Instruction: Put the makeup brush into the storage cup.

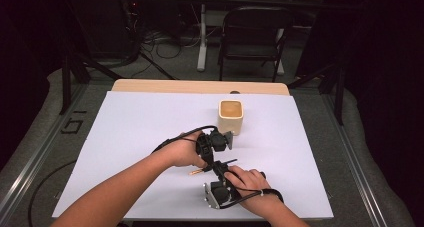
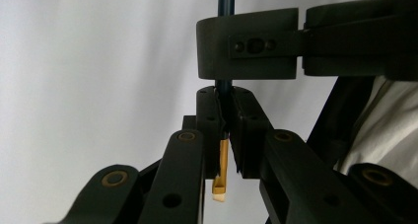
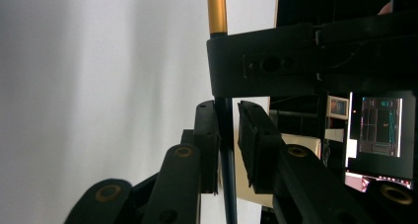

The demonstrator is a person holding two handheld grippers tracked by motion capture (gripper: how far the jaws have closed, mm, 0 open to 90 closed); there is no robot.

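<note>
On the white table sheet, one pale square cup is standing, and both hands are meeting just in front of it, on the person's side. The left hand is carrying the left gripper; the right hand is carrying the right gripper a little nearer the person than the cup. Between them one thin pen is lying almost level, its gold end pointing away from the cup toward the left forearm.

The left gripper view is giving what the high view is not: this gripper's jaws are pressing together on the pen, with the gold tip poking out below the pads and the dark blue barrel running up behind the other gripper's jaw block.

The right gripper view is showing the opposite end: its jaws are standing slightly apart around the dark barrel, one pad touching it, a gap on the other side, and the gold section is rising beyond the left gripper's block. A lit monitor is glowing beyond the table edge.
</note>
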